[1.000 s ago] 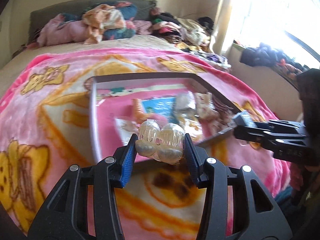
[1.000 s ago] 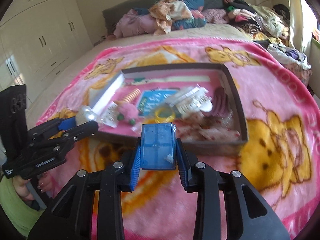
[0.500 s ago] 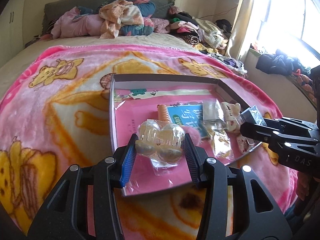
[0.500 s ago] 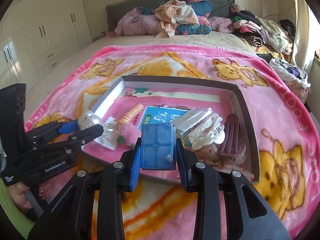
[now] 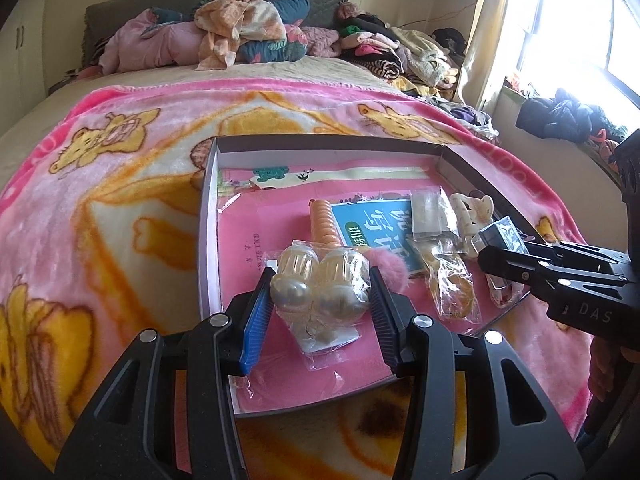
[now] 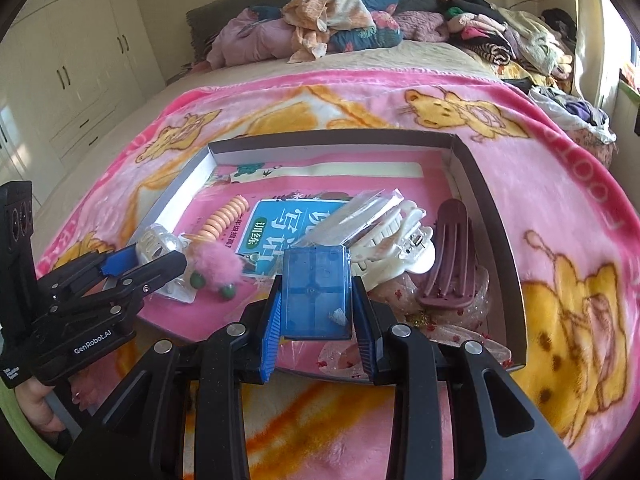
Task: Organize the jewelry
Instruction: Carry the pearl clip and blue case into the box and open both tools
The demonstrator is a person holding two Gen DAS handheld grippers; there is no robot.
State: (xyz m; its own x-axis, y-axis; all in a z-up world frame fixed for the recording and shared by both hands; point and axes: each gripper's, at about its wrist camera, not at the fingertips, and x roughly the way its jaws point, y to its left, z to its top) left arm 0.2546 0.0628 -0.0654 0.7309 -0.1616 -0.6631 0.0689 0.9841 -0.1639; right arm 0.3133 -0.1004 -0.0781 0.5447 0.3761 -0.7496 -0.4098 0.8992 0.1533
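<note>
The fingers of the left gripper are squeezed tight on a clear packet of pearly earrings, and the fingers of the right gripper are squeezed tight on a small blue plastic box. Both things hang in the air just over the near edge of a flat cardboard tray that sits on a pink blanket on the bed. Inside the tray lie an orange spiral hair tie, a fluffy pink pom-pom, a white claw clip, a dark red hair clip, some clear bags and a blue booklet. They are all mixed up in a pile, not in rows or groups. I think the tidying is only partly done. The packet and the blue box are not put down yet, so each needs a spot. I cannot tell if the blue box has anything inside. The loose clips and bags look like they need sorting too.
</note>
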